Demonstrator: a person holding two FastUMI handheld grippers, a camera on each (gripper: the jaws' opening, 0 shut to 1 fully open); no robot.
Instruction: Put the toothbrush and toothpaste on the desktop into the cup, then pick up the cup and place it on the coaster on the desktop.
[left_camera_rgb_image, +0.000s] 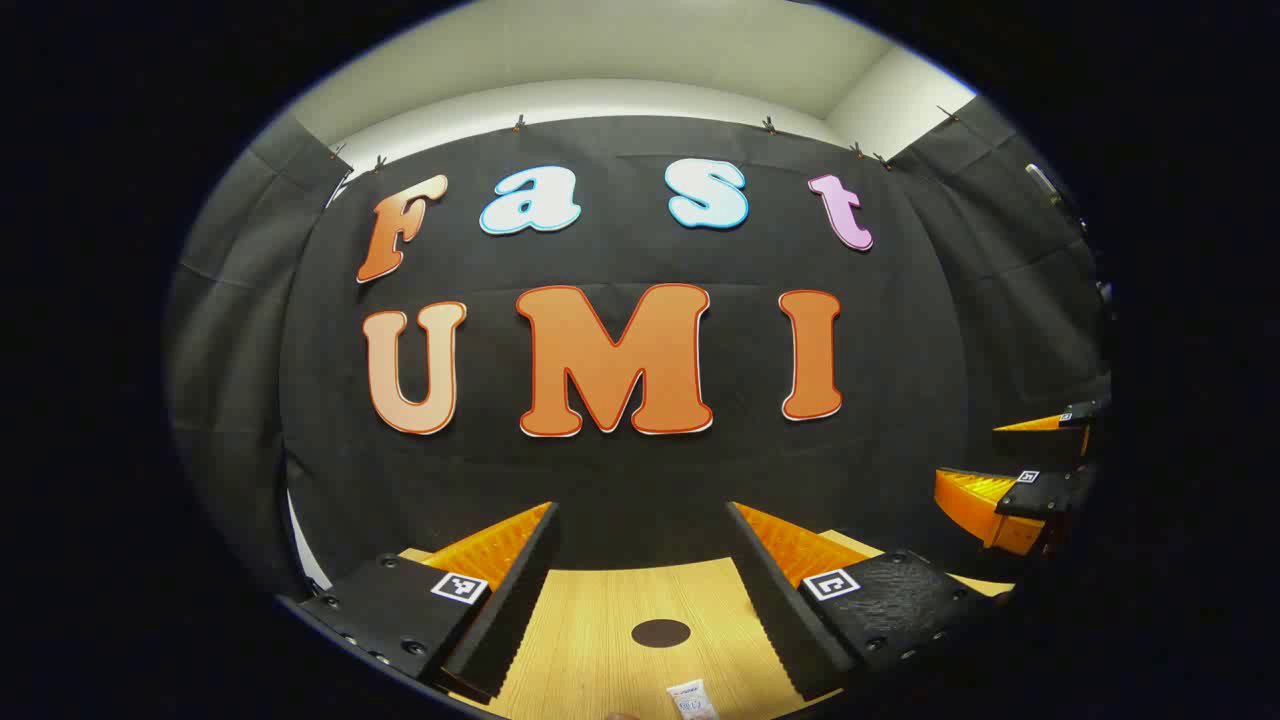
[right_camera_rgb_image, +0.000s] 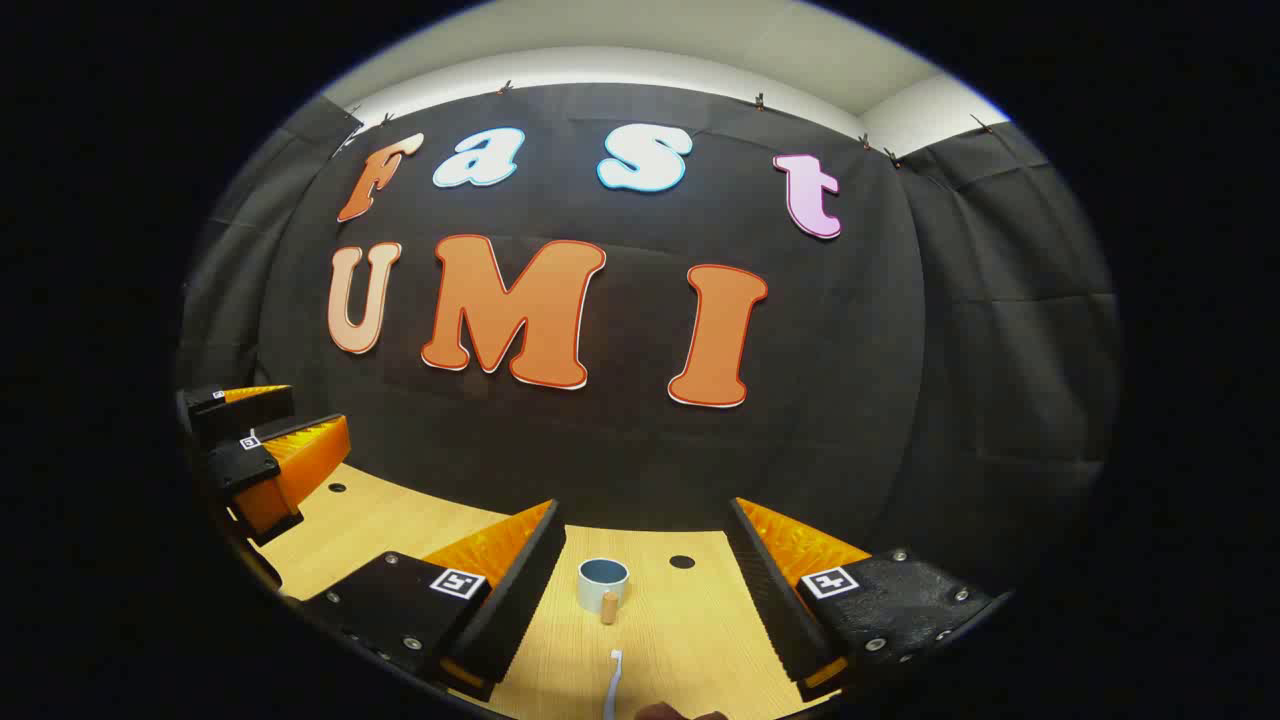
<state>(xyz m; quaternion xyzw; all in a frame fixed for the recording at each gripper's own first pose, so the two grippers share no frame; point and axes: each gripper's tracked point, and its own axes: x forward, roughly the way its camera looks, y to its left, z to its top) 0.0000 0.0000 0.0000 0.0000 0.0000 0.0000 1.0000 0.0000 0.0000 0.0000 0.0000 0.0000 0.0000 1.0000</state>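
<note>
- In the right gripper view, the right gripper (right_camera_rgb_image: 645, 570) is held wide open above the wooden desktop (right_camera_rgb_image: 690, 640); the cup (right_camera_rgb_image: 603, 578) stands between its fingers, not touched.
- The toothbrush (right_camera_rgb_image: 612, 685) lies nearer, its lower end cut off.
- The left gripper (left_camera_rgb_image: 640, 570) is open and empty; the toothpaste (left_camera_rgb_image: 692, 698) is seen partly at the edge.
- A dark hole (left_camera_rgb_image: 661, 632) is seen in the desktop.

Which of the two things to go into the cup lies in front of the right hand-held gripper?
The white toothbrush: long and thin, lying between the right hand-held gripper fingers, nearer than the cup. The small white toothpaste tube lies before the left.
</note>
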